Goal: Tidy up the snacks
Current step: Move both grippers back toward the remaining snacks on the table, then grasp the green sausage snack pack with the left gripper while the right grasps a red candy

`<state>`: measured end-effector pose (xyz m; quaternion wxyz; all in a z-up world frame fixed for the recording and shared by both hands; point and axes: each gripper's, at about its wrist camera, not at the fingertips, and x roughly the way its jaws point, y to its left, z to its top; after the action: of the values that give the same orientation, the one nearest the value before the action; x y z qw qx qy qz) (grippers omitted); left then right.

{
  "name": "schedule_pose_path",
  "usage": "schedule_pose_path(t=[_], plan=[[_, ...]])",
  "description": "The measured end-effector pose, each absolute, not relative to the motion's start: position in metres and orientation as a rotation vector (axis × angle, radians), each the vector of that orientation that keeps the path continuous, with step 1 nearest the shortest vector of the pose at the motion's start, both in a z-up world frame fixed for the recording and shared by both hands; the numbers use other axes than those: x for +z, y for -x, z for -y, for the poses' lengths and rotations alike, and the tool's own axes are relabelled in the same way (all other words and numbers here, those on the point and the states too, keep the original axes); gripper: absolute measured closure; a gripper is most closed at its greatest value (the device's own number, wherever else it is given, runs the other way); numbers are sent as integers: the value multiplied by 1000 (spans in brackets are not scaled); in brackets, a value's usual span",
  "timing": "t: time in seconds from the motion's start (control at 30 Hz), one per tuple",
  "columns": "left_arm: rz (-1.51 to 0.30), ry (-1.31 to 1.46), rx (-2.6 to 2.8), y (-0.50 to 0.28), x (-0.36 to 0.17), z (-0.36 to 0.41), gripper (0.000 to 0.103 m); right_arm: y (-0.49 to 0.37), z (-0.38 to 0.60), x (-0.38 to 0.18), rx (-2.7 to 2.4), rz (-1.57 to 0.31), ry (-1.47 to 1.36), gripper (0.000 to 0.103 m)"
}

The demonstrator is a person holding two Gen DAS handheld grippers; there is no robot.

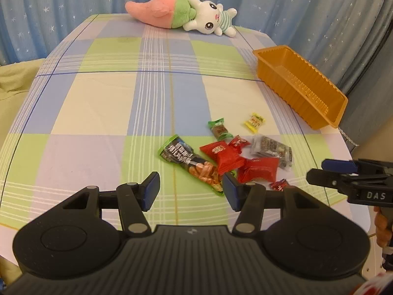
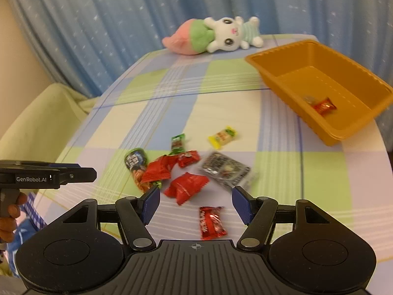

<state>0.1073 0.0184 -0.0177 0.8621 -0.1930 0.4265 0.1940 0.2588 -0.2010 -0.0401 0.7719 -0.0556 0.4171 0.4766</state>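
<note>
Two claws hover low over the near end of a worktop (image 1: 98, 103) covered in a smooth checked cloth of pale green, blue, lilac and cream. The left claw (image 1: 190, 188) stands part-way open with nothing between its flat blue pads; a long glossy green-and-black packet (image 1: 186, 162) lies just past them. The right claw (image 2: 195, 198) is likewise part-open and empty, and a small crinkled red candy (image 2: 211, 222) lies on the cloth below the gap.

Beyond the claws the snacks sit in a loose heap: two puffy red foil pouches (image 2: 186, 186), one partly on the long packet, a smaller red wrapper (image 2: 188, 158), and a flat silvery clear-film pack (image 2: 224, 169) to the right. A little farther lie a green-ended twist candy (image 1: 218, 129) and, apart from the heap, a yellow one (image 1: 254, 122).

Right of these, well apart from the heap, a ribbed orange plastic tray (image 1: 319, 78) with thin flared walls sits at the worktop's right edge, one corner about at the rim. Inside it lies a red candy (image 2: 324, 105) with something small and greyish beside it, too blurred to name.

Bare cloth stretches wide across the left and middle. At the far edge a soft rabbit-and-carrot plush (image 1: 181, 12) lies on its side against pleated blue starred curtains (image 1: 61, 12).
</note>
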Motion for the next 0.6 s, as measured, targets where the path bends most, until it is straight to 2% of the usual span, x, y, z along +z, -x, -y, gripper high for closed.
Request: schedule_pose_path(t=[0.6], plan=[[-993,384,324,-152,-69,-14,48,-264,159,-56,1017,-902,199,38]])
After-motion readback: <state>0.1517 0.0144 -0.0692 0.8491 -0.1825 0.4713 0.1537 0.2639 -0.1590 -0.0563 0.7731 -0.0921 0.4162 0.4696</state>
